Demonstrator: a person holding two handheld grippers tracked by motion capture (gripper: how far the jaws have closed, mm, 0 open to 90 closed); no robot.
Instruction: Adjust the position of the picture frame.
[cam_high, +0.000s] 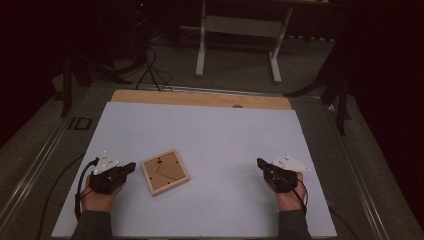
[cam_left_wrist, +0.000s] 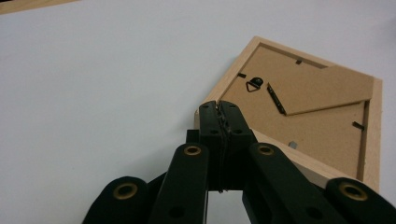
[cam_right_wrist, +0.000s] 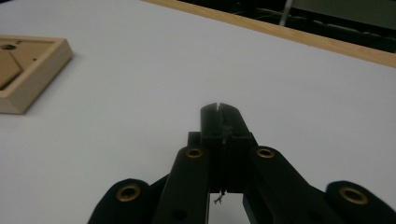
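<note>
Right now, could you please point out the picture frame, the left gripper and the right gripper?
picture frame (cam_high: 164, 172): high view, middle of its brown backing board.
left gripper (cam_high: 132, 166): high view, tip of its closed jaws.
right gripper (cam_high: 259, 162): high view, tip of its closed jaws.

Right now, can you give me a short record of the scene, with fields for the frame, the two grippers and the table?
frame: wooden frame, lying back side up on the white sheet, stand flap closed
left gripper: shut, holds nothing, tip near the frame's corner
right gripper: shut, holds nothing, apart from the frame
table: wooden edge beyond the sheet
</note>
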